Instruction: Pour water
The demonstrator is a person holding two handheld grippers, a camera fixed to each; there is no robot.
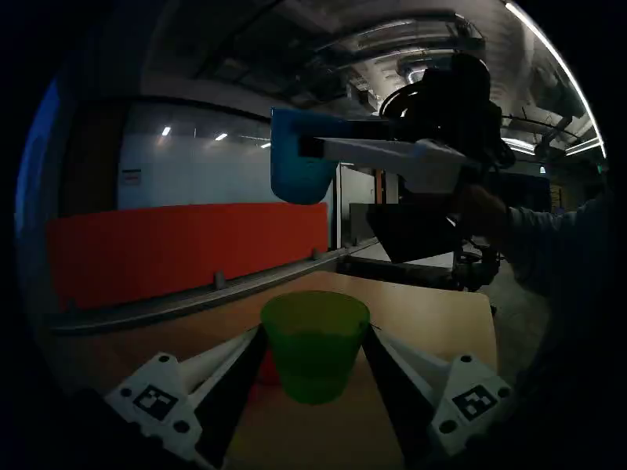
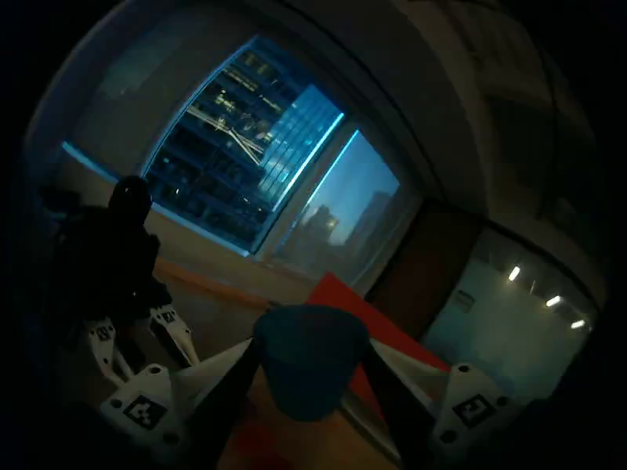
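Tabletop (image 1: 439, 313) behind, green cup (image 1: 315, 352) clamped in left claw (image 1: 313, 338) (upright).

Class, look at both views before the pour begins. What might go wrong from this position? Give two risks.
1. The blue cup, gripped by the right gripper, hangs high above the green cup; water falling that far may splash or miss.
2. The left gripper holds the green cup by its sides; a heavy stream might tilt it over the table.

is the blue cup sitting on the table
No, the right hand-held gripper holds the blue cup up in the air, well clear of the table.
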